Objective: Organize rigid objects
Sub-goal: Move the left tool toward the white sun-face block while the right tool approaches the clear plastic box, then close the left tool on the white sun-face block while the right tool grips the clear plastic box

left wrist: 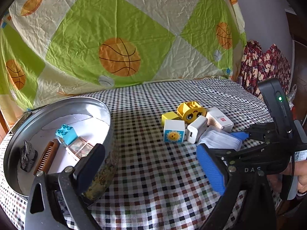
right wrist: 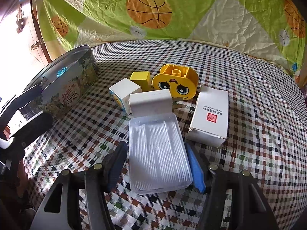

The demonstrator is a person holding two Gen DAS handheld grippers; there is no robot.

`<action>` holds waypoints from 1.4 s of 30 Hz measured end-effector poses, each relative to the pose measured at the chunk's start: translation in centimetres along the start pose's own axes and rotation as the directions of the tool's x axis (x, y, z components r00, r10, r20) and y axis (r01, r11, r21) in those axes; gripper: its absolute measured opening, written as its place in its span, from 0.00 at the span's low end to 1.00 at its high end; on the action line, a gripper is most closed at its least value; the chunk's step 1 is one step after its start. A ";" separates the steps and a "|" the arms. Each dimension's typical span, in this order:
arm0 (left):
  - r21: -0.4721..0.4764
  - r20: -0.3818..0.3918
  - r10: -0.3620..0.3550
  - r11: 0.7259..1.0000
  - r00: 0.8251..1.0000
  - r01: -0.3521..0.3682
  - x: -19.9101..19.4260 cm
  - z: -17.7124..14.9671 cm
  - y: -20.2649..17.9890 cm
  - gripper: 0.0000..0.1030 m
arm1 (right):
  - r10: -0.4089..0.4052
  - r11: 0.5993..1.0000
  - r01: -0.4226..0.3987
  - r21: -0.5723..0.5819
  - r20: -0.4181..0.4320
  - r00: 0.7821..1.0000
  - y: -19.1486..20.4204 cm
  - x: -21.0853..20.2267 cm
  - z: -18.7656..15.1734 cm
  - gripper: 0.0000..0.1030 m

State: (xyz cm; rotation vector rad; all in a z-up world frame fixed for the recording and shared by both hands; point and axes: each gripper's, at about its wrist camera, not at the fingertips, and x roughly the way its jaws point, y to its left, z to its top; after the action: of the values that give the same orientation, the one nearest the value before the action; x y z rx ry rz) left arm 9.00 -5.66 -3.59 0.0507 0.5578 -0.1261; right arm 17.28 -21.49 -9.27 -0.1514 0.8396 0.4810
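White charger (right wrist: 150, 101) hides part of sun cube (right wrist: 122, 94).
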 end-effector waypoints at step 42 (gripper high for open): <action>-0.029 -0.279 -0.076 0.997 0.957 0.071 10.5 2.6 -2.3 0.57 | -0.117 0.987 0.089 0.132 0.224 0.968 -1.7 -3.4 0.8 0.54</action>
State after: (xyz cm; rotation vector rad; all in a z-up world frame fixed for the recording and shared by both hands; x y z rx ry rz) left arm 18.91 -9.24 -6.95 0.0299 0.8448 -0.1880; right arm 16.65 -23.93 -6.32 -0.0257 0.6268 0.3412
